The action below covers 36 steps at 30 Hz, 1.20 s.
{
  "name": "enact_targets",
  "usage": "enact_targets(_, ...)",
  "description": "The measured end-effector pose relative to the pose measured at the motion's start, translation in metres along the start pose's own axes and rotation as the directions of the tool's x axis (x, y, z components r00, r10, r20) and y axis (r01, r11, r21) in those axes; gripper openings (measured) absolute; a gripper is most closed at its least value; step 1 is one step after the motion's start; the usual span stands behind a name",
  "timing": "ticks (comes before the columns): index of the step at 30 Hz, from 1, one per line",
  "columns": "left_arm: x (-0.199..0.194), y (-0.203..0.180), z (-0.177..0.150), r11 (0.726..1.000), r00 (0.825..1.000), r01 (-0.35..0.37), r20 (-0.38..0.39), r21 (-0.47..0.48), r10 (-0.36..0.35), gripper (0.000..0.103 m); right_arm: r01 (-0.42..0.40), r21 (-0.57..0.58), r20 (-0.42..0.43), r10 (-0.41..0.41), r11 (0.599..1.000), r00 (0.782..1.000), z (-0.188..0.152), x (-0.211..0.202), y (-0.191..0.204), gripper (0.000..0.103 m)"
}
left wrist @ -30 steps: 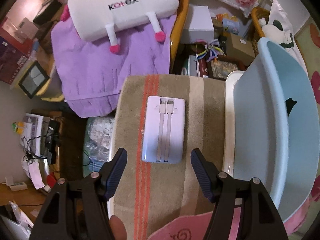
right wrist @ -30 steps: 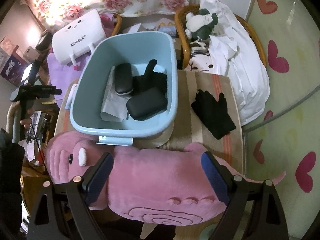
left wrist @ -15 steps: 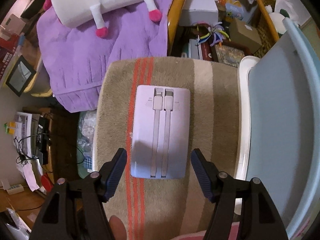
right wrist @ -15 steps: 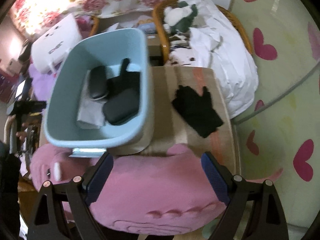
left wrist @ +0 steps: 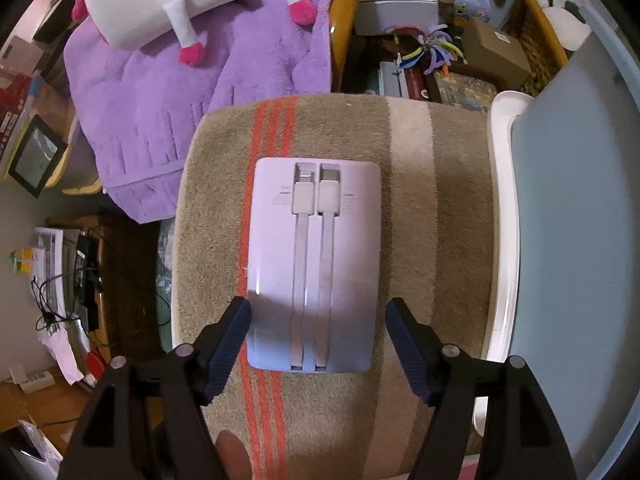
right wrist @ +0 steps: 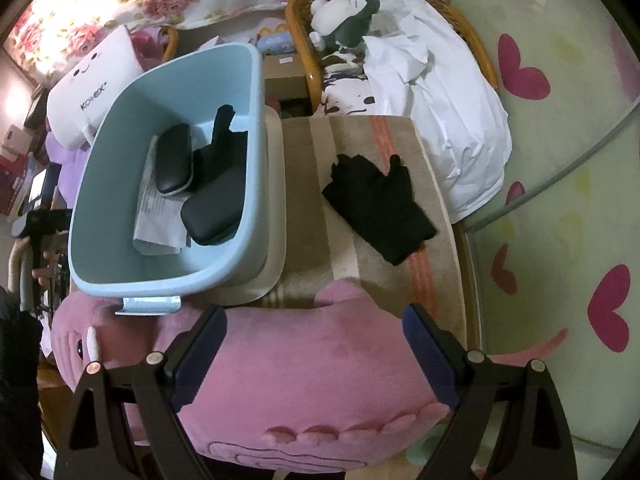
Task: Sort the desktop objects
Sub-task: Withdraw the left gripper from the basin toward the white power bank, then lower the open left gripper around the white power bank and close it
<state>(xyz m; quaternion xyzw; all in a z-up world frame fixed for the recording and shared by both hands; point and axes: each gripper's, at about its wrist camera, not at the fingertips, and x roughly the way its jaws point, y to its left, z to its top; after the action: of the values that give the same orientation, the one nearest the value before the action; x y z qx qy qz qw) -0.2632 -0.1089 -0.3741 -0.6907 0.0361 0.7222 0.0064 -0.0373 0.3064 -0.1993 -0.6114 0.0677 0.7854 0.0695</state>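
Your left gripper [left wrist: 318, 330] stands wide open and holds nothing; its pads straddle the near end of the power bank [left wrist: 314, 264], just clear of both long edges. The bank lies flat on the striped towel [left wrist: 412, 216], long axis running straight away from you, so a squeeze would catch it across its width. The bin [left wrist: 576, 216] sits just to its right. Your right gripper [right wrist: 314, 350], also wide open and empty, hangs over the pink plush [right wrist: 304, 380], with the glove [right wrist: 378, 204] farther off on the towel. A second ago the bank lay ahead of your left pads; now they flank it.
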Motion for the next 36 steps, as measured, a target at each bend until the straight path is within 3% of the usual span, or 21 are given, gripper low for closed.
enact_targets(5, 0.009, 0.006, -0.002, 0.999, 0.999, 0.024, -0.024, -0.024, -0.024, 0.077, 0.0, 0.004, -0.002, 0.0, 1.0, 1.0, -0.001, 0.001, -0.003, 0.092)
enact_targets(21, 0.034, 0.008, -0.005, 1.0, 0.998, -0.019, -0.059, -0.02, 0.018, 0.082, -0.011, 0.008, -0.035, 0.011, 1.0, 0.999, -0.005, 0.01, -0.006, 0.092)
enact_targets(23, 0.036, 0.008, -0.004, 0.999, 0.998, -0.032, -0.059, -0.018, 0.031, 0.084, -0.014, 0.008, -0.043, 0.014, 1.0, 0.999, -0.007, 0.012, -0.006, 0.092)
enact_targets(25, 0.038, 0.009, -0.004, 0.999, 0.997, -0.044, -0.06, -0.016, 0.043, 0.097, -0.017, 0.007, -0.05, 0.017, 1.0, 0.999, -0.008, 0.014, -0.006, 0.092)
enact_targets(27, 0.042, 0.017, -0.004, 0.998, 0.997, -0.031, -0.077, -0.055, 0.027, 0.103, -0.022, 0.006, -0.054, 0.022, 1.0, 0.998, -0.009, 0.015, -0.005, 0.092)
enact_targets(36, 0.043, 0.024, -0.002, 0.997, 0.996, -0.007, -0.084, -0.071, 0.001, 0.103, -0.024, 0.011, -0.075, 0.025, 1.0, 0.997, -0.014, 0.02, -0.006, 0.092)
